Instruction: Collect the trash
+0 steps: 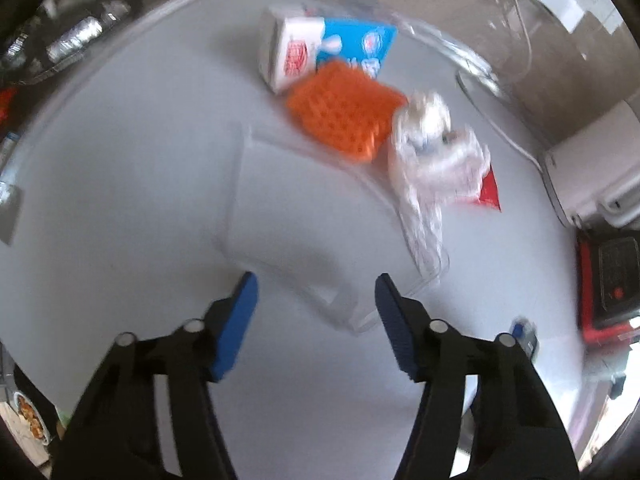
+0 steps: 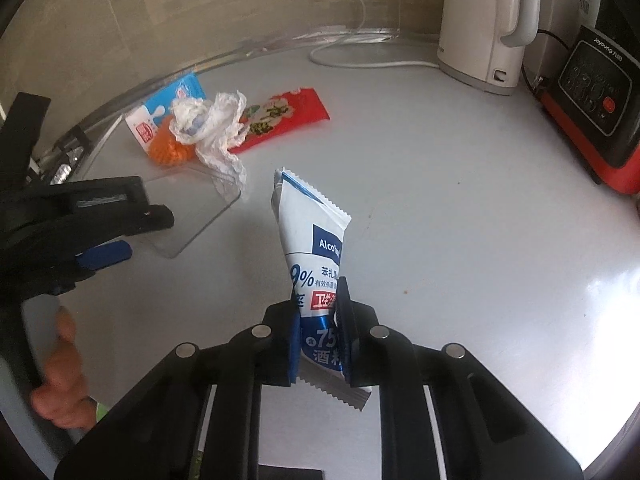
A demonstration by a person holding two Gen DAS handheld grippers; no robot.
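Observation:
My right gripper (image 2: 320, 308) is shut on a white and blue alcohol wipe packet (image 2: 310, 236) and holds it upright above the grey counter. My left gripper (image 1: 316, 288) stands open over the near corner of a clear plastic tray (image 1: 280, 220); its blue pads do not press on it. Past the tray lies a heap of litter: a blue and white milk carton (image 1: 320, 48), an orange mesh piece (image 1: 344, 116), a crumpled white tissue (image 1: 428, 148) and a red snack wrapper (image 2: 280, 116).
A white kettle (image 2: 488, 20) and a red and black appliance (image 2: 592, 100) stand at the back right, with a white cable (image 2: 360, 62) along the wall. Foil-wrapped things (image 1: 76, 38) lie at the far left. A hand (image 2: 60, 360) grips the left tool.

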